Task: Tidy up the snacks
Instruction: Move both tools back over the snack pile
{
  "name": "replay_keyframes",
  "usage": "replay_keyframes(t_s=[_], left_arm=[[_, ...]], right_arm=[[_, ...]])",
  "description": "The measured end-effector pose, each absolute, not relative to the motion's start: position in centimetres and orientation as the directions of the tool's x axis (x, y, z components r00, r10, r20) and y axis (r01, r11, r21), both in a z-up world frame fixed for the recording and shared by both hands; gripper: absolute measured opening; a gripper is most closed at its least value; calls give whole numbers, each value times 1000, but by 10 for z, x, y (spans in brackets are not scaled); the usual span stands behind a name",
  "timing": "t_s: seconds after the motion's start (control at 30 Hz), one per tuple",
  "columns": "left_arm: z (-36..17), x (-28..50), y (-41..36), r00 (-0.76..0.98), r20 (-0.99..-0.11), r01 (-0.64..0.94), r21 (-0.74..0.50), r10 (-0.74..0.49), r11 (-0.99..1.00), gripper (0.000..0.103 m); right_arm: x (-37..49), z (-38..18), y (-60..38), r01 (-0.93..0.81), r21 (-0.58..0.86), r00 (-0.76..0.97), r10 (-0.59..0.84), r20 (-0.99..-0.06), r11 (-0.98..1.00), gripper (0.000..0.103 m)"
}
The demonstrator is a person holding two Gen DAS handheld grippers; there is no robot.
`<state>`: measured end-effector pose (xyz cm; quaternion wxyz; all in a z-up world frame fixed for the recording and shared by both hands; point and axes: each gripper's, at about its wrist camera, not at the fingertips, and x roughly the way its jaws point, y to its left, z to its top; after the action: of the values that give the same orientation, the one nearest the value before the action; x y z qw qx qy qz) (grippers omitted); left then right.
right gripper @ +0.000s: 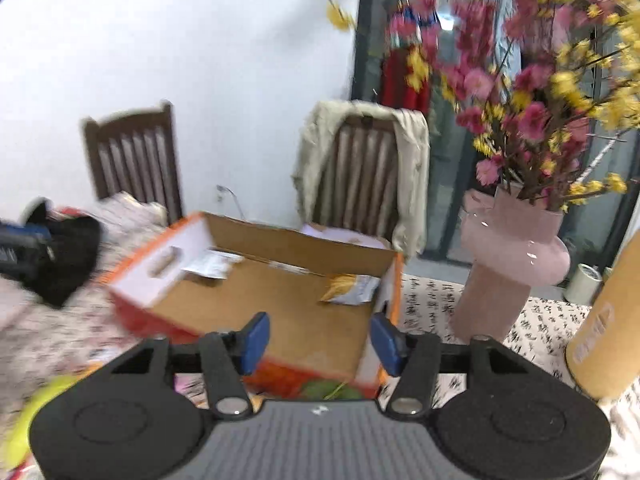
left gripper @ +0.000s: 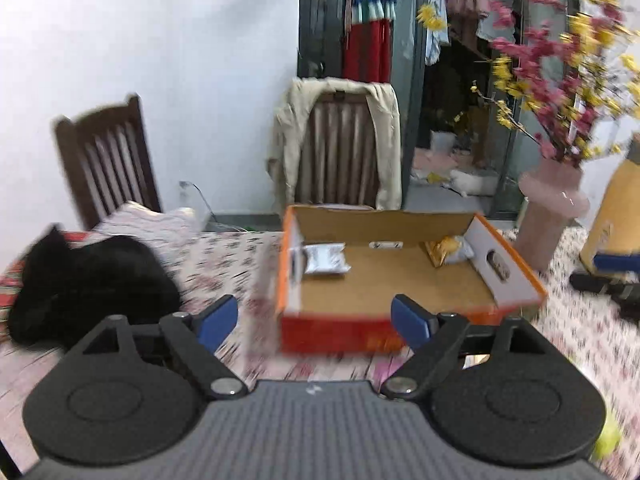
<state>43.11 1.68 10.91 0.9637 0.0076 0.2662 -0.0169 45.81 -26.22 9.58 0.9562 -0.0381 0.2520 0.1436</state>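
An open orange cardboard box sits on the floral tablecloth; it also shows in the right wrist view. Inside lie a silver snack packet at the left and a yellow-and-silver packet at the right; the right wrist view shows them too, silver and yellow-and-silver. My left gripper is open and empty, just in front of the box. My right gripper is open and empty, over the box's near edge.
A pink vase of flowers stands right of the box, a tan cylinder further right. Black cloth lies at the left. Yellow-green items lie near the front. Two chairs stand behind.
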Motion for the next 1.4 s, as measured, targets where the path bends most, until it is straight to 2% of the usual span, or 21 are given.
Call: replay_keyframes(t_s=[0.13, 0.2, 0.3, 0.37, 0.5, 0.63, 0.83, 1.07, 1.23, 1.4], left_arm=[[107, 349, 19, 888, -459, 38, 38, -16, 999, 87], [104, 311, 20, 900, -434, 47, 35, -27, 998, 94], [96, 255, 20, 921, -390, 30, 39, -12, 999, 97], [89, 222, 19, 925, -380, 32, 31, -17, 999, 97], [78, 174, 14, 927, -370, 59, -22, -63, 998, 102], [68, 138, 1, 944, -319, 103, 54, -81, 993, 103], [55, 117, 1, 942, -320, 104, -9, -102, 995, 103], [34, 123, 10, 921, -375, 74, -99, -106, 992, 103], [30, 132, 11, 921, -383, 51, -69, -73, 996, 103], [25, 143, 5, 913, -395, 87, -58, -103, 994, 103]], right_arm=[[386, 111, -266, -330, 45, 833, 314, -455, 943, 64], [347, 116, -265, -343, 39, 846, 327, -422, 938, 67], [292, 115, -268, -363, 62, 855, 359, -375, 930, 73], [260, 109, -266, -357, 66, 863, 356, -358, 932, 79], [200, 82, -258, -335, 33, 882, 325, -341, 942, 82], [150, 50, -253, -301, 58, 910, 305, -282, 952, 84], [97, 13, -251, -201, 74, 946, 213, -245, 977, 89], [90, -11, -244, -187, 37, 930, 189, -314, 982, 89], [101, -15, -239, -192, 30, 920, 190, -343, 981, 89], [121, -13, -243, -180, -1, 915, 167, -368, 984, 90]])
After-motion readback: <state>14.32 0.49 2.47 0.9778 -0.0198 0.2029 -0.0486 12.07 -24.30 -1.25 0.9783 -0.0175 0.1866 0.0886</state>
